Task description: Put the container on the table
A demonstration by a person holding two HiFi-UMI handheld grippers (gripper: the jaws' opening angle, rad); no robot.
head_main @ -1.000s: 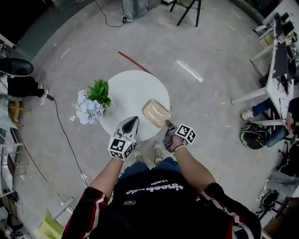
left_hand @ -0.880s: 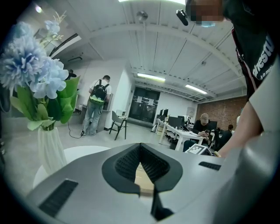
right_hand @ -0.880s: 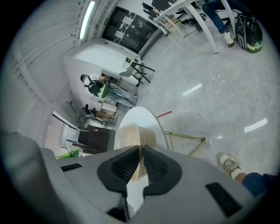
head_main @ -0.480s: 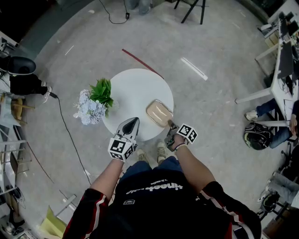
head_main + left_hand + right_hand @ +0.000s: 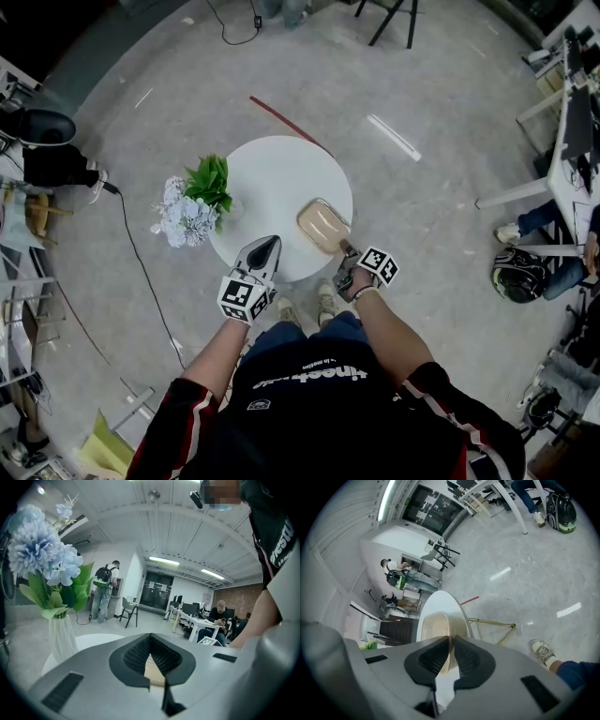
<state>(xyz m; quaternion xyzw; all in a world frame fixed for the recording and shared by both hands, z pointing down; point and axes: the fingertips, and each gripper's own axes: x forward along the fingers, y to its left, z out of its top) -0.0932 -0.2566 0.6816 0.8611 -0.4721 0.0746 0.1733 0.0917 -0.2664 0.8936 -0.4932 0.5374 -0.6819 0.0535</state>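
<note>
A shallow beige container (image 5: 322,226) lies on the right edge of the round white table (image 5: 272,178). My right gripper (image 5: 344,249) reaches it from the near side. In the right gripper view the container's (image 5: 436,623) near rim stands between the pads of this gripper (image 5: 451,641), which still touch it while the jaws are opening. My left gripper (image 5: 270,241) hovers over the table's near edge, left of the container, its jaws shut with nothing in them. In the left gripper view that gripper (image 5: 151,637) has a strip of the container (image 5: 154,672) showing behind its pads.
A white vase of blue flowers and green leaves (image 5: 192,202) stands at the table's left edge, close to the left gripper (image 5: 61,634). The person's shoes (image 5: 323,300) are under the near edge. Desks with seated people (image 5: 562,187) lie to the right, and a cable (image 5: 141,272) runs across the floor on the left.
The right gripper and the container have sunk slightly onto the table's right edge. The left gripper has kept still.
</note>
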